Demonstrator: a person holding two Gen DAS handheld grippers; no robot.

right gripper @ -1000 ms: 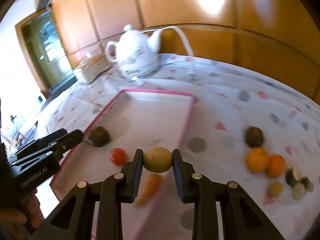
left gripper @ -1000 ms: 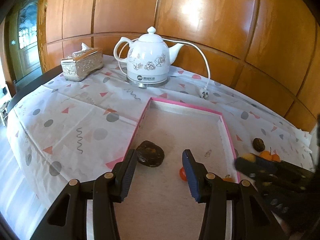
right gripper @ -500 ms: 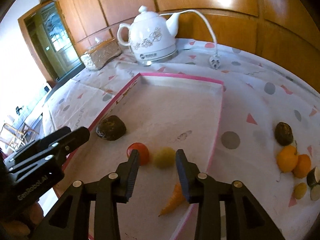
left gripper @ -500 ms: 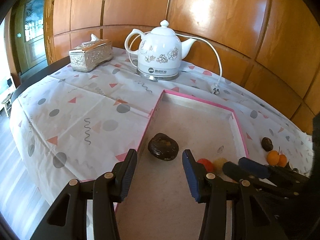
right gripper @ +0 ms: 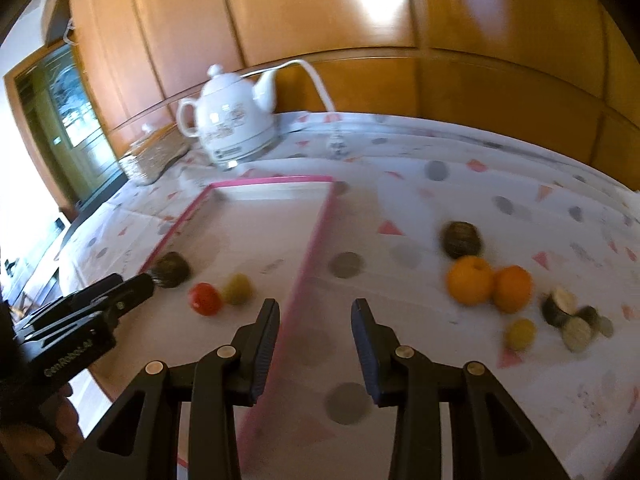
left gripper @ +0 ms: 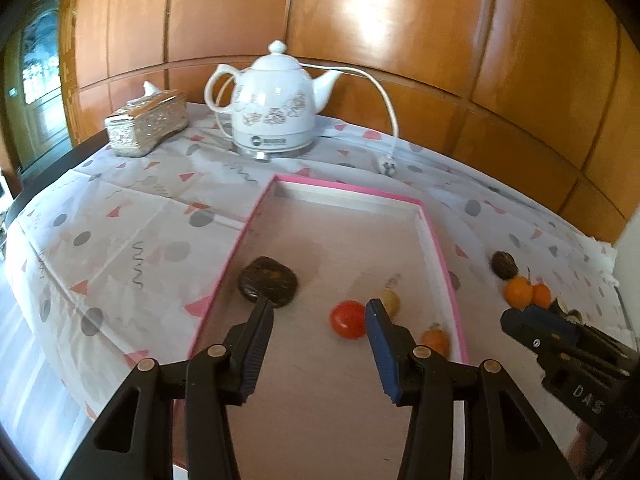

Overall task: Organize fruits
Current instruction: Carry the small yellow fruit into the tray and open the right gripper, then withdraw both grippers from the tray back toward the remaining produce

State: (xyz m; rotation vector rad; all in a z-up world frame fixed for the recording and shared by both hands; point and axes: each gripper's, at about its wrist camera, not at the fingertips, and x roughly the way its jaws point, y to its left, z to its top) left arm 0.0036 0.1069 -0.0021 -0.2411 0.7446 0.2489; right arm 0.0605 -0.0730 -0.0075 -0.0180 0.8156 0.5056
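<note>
pink-rimmed tray holds four fruits; we see both claws, left claw and right claw, apart and empty, with oranges and others left on the table.

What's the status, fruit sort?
Left gripper open, empty, over pink tray. Right gripper open, empty, at tray's right rim. Four pieces in tray; two oranges on cloth. Path unobstructed.
</note>
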